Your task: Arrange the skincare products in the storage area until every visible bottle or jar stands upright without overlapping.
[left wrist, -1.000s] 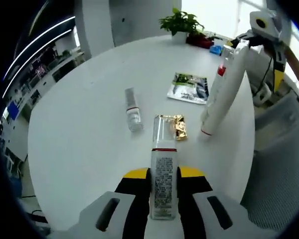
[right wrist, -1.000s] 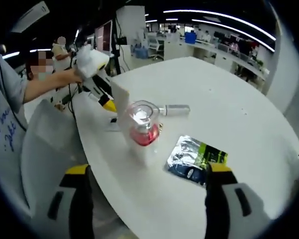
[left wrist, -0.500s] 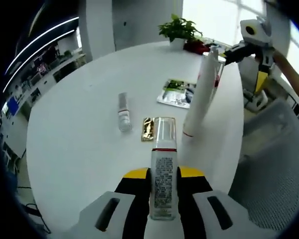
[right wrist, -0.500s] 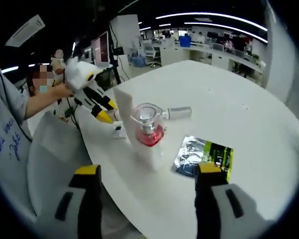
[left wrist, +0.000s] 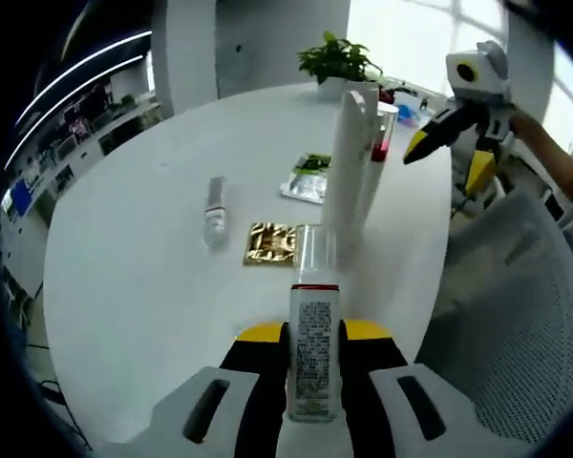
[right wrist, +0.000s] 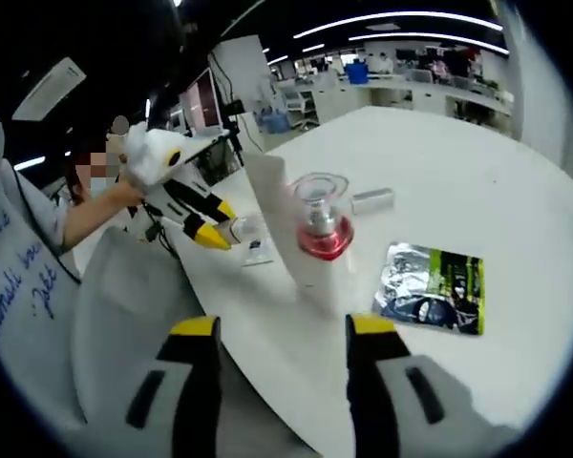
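Since a second ago, the right gripper [left wrist: 437, 134] has let go of the tall white tube [left wrist: 349, 157], now upright. Left to right: small bottle [left wrist: 213, 210] lying flat, gold sachet [left wrist: 270, 242], tube. Left gripper [left wrist: 313, 348] clamps a clear-capped bottle [left wrist: 314, 329]; right jaws gape empty. Setting that bottle close could topple the tube.

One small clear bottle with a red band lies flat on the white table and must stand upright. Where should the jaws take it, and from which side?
Grip the small clear bottle mid-body, from above, jaws across its narrow width. It lies flat with free table on both long sides.
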`<state>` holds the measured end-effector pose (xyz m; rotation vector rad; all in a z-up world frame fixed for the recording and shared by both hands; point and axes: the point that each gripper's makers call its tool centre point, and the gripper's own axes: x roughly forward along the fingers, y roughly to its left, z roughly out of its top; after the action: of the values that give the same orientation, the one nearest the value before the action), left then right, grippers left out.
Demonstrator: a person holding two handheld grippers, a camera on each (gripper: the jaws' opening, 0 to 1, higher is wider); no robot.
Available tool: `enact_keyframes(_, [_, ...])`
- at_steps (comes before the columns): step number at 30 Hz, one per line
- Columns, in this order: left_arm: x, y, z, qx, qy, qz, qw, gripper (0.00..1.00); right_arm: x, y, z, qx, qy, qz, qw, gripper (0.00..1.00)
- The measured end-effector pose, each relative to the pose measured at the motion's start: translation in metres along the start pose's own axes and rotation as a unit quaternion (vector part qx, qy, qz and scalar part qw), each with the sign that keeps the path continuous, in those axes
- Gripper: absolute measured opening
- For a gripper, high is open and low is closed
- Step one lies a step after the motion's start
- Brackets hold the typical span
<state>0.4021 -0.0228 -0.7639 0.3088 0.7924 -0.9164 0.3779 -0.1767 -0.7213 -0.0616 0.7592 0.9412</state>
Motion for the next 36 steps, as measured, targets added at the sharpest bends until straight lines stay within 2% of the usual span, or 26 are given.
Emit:
enact_keyframes(7, [0.0, -0.018, 0.0, -0.004, -0.01, -0.017, 0.9998, 0.16, 0.009, 0.009, -0.006, 0.039, -0.021, 0.013, 0.9989, 0.46])
enact_keyframes(8, [0.0, -0.02, 0.0, -0.004, -0.01, -0.019, 0.9998, 0.16, 0.011, 0.01, -0.003, 0.053, -0.033, 0.016, 0.9979, 0.46])
enact_keyframes(12, [0.0, -0.029, 0.003, -0.009, -0.02, -0.031, 0.9993, 0.16, 0.016, 0.015, -0.005, 0.07, -0.046, 0.028, 0.9961, 0.48])
enact_keyframes(16, [0.001, -0.04, 0.007, -0.011, -0.029, -0.045, 0.9985, 0.16, 0.021, 0.024, -0.003, 0.111, -0.066, 0.055, 0.9901, 0.45])
enact_keyframes(19, [0.001, -0.048, 0.01, -0.019, -0.039, -0.057, 0.9974, 0.16, 0.024, 0.027, -0.003, 0.124, -0.074, 0.058, 0.9879, 0.44])
enact_keyframes(22, [0.0, -0.059, 0.014, -0.025, -0.051, -0.075, 0.9956, 0.16, 0.026, 0.033, 0.004, 0.159, -0.104, 0.076, 0.9788, 0.45])
enact_keyframes(23, [0.0, -0.066, 0.018, -0.04, -0.06, -0.091, 0.9933, 0.16, 0.026, 0.035, 0.008, 0.175, -0.123, 0.083, 0.9734, 0.44])
enact_keyframes(25, [0.0, -0.071, 0.022, -0.048, -0.075, -0.102, 0.9908, 0.16, 0.027, 0.041, 0.009, 0.191, -0.129, 0.101, 0.9677, 0.45])
enact_keyframes(30, [0.001, -0.084, 0.028, -0.062, -0.085, -0.128, 0.9862, 0.16, 0.028, 0.044, 0.015, 0.209, -0.151, 0.112, 0.9596, 0.42])
enact_keyframes(36, [0.0, -0.097, 0.039, -0.082, -0.106, -0.164, 0.9774, 0.16, 0.022, 0.045, 0.028, 0.231, -0.192, 0.135, 0.9444, 0.4])
